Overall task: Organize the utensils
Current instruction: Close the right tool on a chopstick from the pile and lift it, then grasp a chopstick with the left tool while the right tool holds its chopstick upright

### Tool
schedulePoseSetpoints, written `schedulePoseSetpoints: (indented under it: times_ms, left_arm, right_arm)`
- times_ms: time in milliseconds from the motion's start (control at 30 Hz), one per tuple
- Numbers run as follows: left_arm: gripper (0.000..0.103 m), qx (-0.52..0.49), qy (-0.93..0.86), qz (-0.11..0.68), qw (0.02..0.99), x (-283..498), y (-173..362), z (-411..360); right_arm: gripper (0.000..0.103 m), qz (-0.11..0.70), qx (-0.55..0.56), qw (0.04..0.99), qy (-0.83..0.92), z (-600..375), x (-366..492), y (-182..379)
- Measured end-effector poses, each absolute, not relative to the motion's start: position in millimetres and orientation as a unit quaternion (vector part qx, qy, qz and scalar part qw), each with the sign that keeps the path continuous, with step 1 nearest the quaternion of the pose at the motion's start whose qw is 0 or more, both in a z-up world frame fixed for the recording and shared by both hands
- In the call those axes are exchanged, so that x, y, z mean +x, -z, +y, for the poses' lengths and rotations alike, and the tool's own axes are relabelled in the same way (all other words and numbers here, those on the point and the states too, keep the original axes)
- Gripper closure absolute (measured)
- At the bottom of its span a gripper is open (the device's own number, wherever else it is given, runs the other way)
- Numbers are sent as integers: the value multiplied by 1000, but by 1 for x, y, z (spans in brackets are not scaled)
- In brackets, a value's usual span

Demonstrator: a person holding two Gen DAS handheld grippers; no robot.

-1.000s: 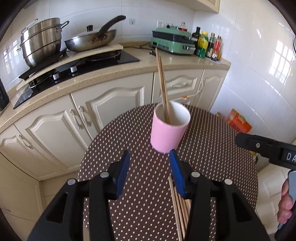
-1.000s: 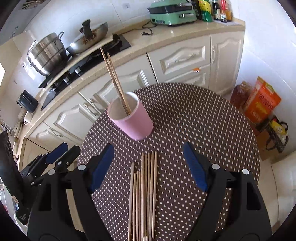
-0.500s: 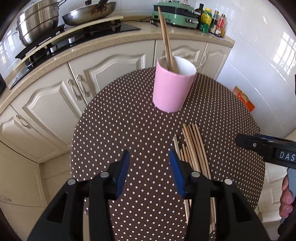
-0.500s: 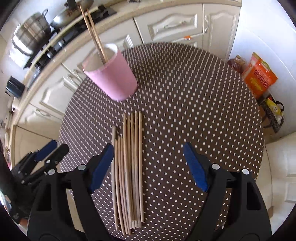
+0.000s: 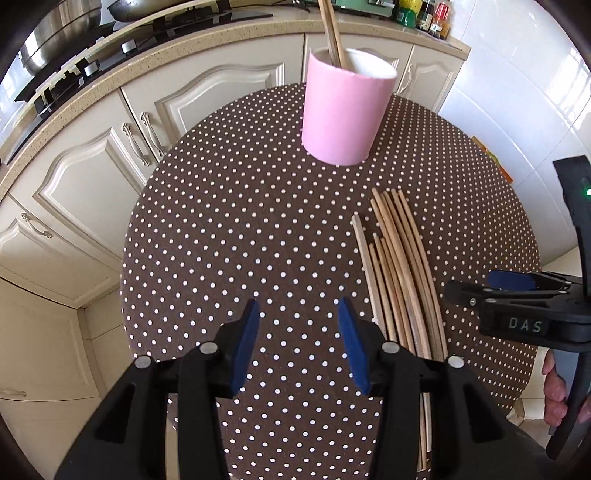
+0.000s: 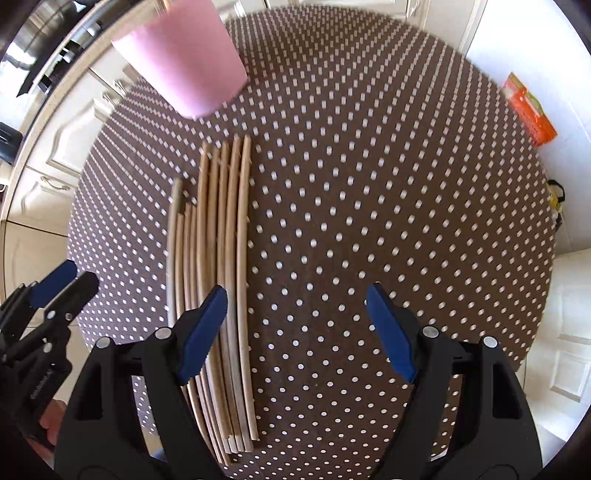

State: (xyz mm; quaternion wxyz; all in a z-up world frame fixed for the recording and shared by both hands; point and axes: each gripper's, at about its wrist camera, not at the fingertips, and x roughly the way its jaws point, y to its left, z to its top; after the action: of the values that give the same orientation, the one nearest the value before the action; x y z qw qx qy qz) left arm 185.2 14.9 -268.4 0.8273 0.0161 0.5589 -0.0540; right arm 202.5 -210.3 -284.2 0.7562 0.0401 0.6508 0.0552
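A pink cup (image 5: 345,112) stands at the far side of the round dotted table (image 5: 229,229) with two chopsticks (image 5: 332,33) upright in it; it also shows in the right wrist view (image 6: 184,55). Several loose wooden chopsticks (image 5: 399,266) lie side by side on the table, also in the right wrist view (image 6: 218,266). My left gripper (image 5: 299,343) is open and empty, above the table just left of the bundle. My right gripper (image 6: 295,328) is open wide and empty, low over the table with its left finger above the bundle.
Cream kitchen cabinets (image 5: 92,166) and a countertop with a hob (image 5: 110,48) and pots run behind the table. Bottles (image 5: 424,18) stand at the counter's far end. An orange package (image 6: 528,107) lies on the floor beyond the table's right edge.
Both grippers have pulled back and tilted down toward the table. The right gripper has dropped close over the loose chopsticks. The cup now sits higher in both views.
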Motion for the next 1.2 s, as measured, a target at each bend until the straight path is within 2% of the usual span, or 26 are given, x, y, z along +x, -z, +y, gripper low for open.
schedulePoseSetpoints:
  times_ms: [333,400,500,567,600,667,1200]
  left_arm:
    - [59,3,55,572,819,185,276,15]
    - [59,-1,55,573,818,186,275,15]
    - [59,-9,57,576,815,186,275,15]
    - [59,-7,61,575,816,187,274,13]
    - [59,-7,62,575,816,187,274,12]
    - [59,-7,65,575,815,188,274,10]
    - [59,-11,98,611,786,197,295,-24]
  right_arm:
    - [27,645,-31,762,-44,-173,213,298]
    - [31,645,-58,761,-40,-164,215,299]
    - [51,641,-61,764,-46,-154,218,298]
    - [78,635,-68,767,-54,-146,220,297]
    - [80,636,-70,766,-58,-145,222,295]
    - [94,634,-67,767,-65,-141,224,295]
    - [97,636,54,768,-54,-212,207,267]
